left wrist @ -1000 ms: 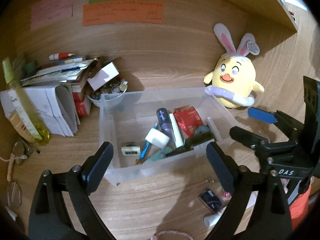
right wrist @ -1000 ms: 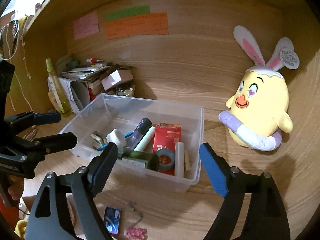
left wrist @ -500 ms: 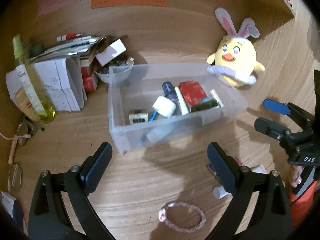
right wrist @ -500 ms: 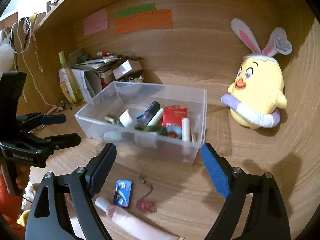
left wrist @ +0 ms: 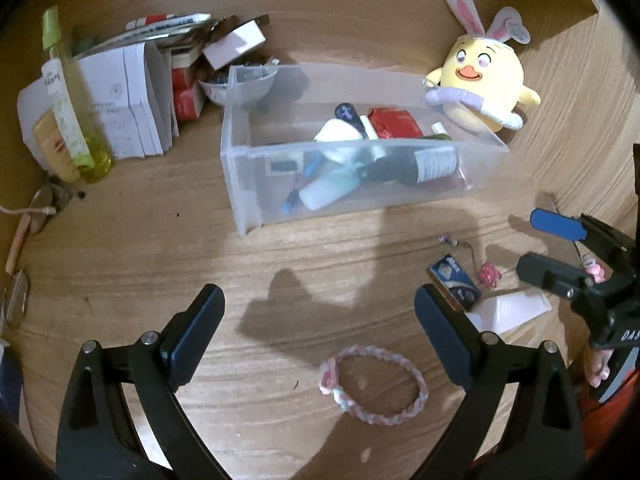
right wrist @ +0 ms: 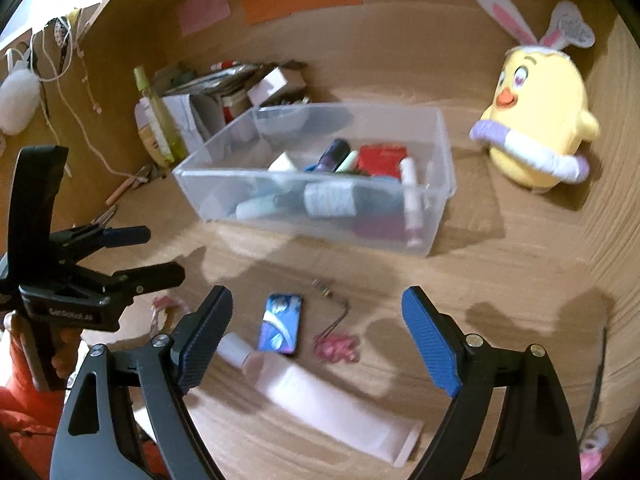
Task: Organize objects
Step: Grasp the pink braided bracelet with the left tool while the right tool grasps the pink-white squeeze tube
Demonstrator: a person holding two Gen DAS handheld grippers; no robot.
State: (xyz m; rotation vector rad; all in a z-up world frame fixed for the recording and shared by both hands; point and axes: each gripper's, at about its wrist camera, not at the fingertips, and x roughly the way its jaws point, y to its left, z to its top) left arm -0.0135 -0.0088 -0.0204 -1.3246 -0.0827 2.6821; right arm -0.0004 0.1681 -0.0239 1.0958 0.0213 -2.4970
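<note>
A wood-grain counter (left wrist: 132,240) carries, at far left, one tall clear bottle of yellow liquid with a pale green cap (left wrist: 70,108) standing upright beside a leaning stack of white folded papers and booklets (left wrist: 132,92). Next comes one rectangular translucent plastic bin (left wrist: 256,200), its frosted walls showing a jumble inside: a dark cylindrical bottle with a white label (left wrist: 416,166), a white squeeze tube with a blue tip (left wrist: 324,196), a red foil packet (left wrist: 394,122), a dark purple tube (left wrist: 346,113) and a white slim stick; more lies beneath, too blurred to count. One round yellow plush chick with pink-lined bunny ears and a lilac ring (left wrist: 482,80) sits just beside the bin's far right corner. On the bare counter in front of the bin lie one braided pink-and-white bracelet (left wrist: 374,384) in a loose oval, one small glossy blue card packet (right wrist: 280,324), one pink charm on a thin dark cord (right wrist: 336,346), and one long pale pink soft tube with a white cap (right wrist: 320,392), the packet's near end touching the tube. The left gripper (left wrist: 318,344) hangs above the counter with its black jaws spread wide, holding nothing, the bracelet below and between them. The right gripper (right wrist: 316,344), blue-padded, is likewise wide apart and empty, hovering over the packet, charm and pink tube.
</note>
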